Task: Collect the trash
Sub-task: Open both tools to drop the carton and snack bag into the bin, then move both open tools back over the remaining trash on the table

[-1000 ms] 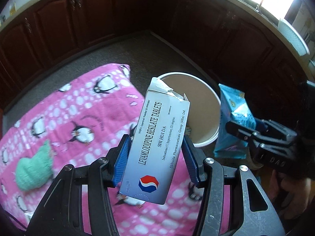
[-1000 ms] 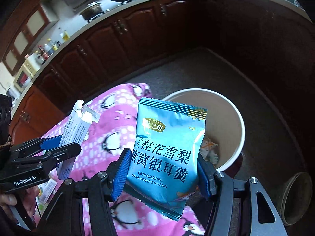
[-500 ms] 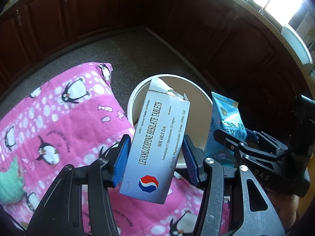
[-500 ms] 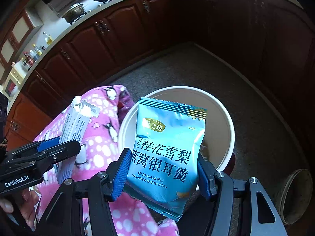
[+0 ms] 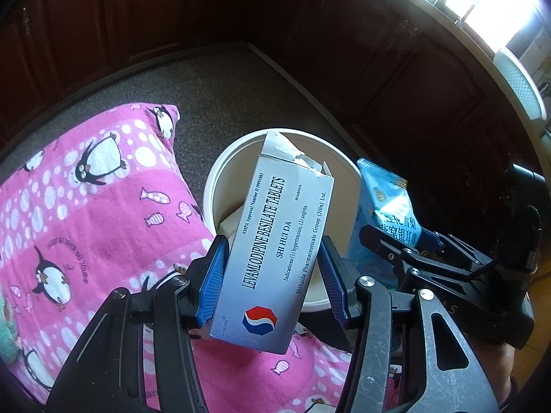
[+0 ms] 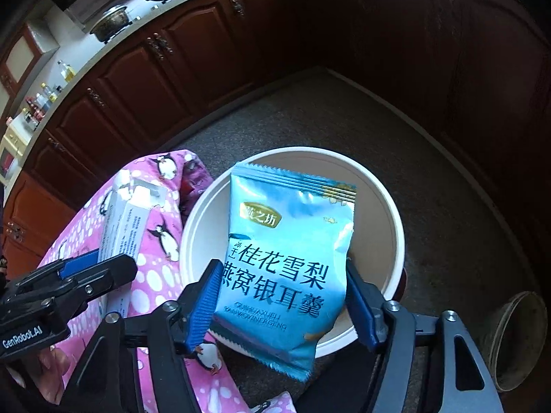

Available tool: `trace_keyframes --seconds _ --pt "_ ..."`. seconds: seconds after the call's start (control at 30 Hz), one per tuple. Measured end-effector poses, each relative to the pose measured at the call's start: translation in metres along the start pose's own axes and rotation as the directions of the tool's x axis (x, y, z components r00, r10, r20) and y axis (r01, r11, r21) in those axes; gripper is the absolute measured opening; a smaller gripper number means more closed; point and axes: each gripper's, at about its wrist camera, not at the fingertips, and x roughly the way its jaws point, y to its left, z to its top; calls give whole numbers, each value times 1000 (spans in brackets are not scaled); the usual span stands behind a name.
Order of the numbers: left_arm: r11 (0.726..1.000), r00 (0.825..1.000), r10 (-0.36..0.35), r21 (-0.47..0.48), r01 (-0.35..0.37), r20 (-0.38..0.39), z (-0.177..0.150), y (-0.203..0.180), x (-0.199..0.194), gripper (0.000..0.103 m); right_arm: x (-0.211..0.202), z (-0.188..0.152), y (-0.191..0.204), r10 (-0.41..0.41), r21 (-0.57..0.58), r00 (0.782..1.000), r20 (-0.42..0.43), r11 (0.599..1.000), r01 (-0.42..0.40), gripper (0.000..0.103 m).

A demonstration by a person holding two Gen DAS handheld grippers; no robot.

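**Two grippers, two pieces of trash, one bin**

Left gripper [image 5: 273, 282]: jaws part open, blue pads pressed against both long sides of a white tablet box [image 5: 275, 251]. Box upright between the jaws, slightly tilted, torn flap at the far end, red-and-blue emblem at the near end. Printed "LEVAMLODIPINE BESILATE TABLETS" along its length.

Right gripper [image 6: 282, 301]: jaws opening, wider than the left pair. Light-blue snack packet [image 6: 289, 258] standing between them, crimped top edge away from the camera, lower corner hanging below the pads. Small gap visible at the left pad; contact at the right pad not clear, so grip not confirmed.

White round bin [image 6: 396, 234]: directly beyond and below both sets of jaws. In the right wrist view, packet overlapping the bin opening, rim showing all round it. In the left wrist view, bin [image 5: 220, 189] behind the box, upper half of the box overlapping the opening. Something pale inside, low at the near wall; not identifiable.

Pink penguin-print cloth [image 5: 103, 213]: left of and beneath the left jaws, edge just beside the bin.

Each gripper visible in the other's view: right one to the right of the left jaws, left one to the left of the right jaws, both near the bin.

Surroundings: grey floor [image 6: 344, 113], dark wooden cabinets [image 6: 155, 79], a round dish [image 6: 516, 340] on the floor right of the right jaws.
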Motion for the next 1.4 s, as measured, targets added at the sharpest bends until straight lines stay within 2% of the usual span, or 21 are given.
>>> trace_keyframes --seconds 0.4,0.5,0.67,1.13,1.4 --pt "1000 1000 -9 -14 9 -6 -2 4 13 52 -5 -8 -13 1 32 1000 -4 999 -1 69" --pt "1000 1000 -5 -7 5 -15 -2 3 16 57 -6 -7 -15 -1 41 1000 -2 999 1 69" --pt "1000 1000 2 3 -2 -13 -6 2 14 57 -8 -8 -18 0 49 1000 -2 999 0 69" --pt "999 999 48 -13 -48 20 -17 13 -21 57 -16 -15 0 8 20 1000 -11 1000 -8 69" --pt "994 993 108 -4 -108 42 -38 27 -57 57 -32 -23 28 38 -19 999 -4 999 -38 70"
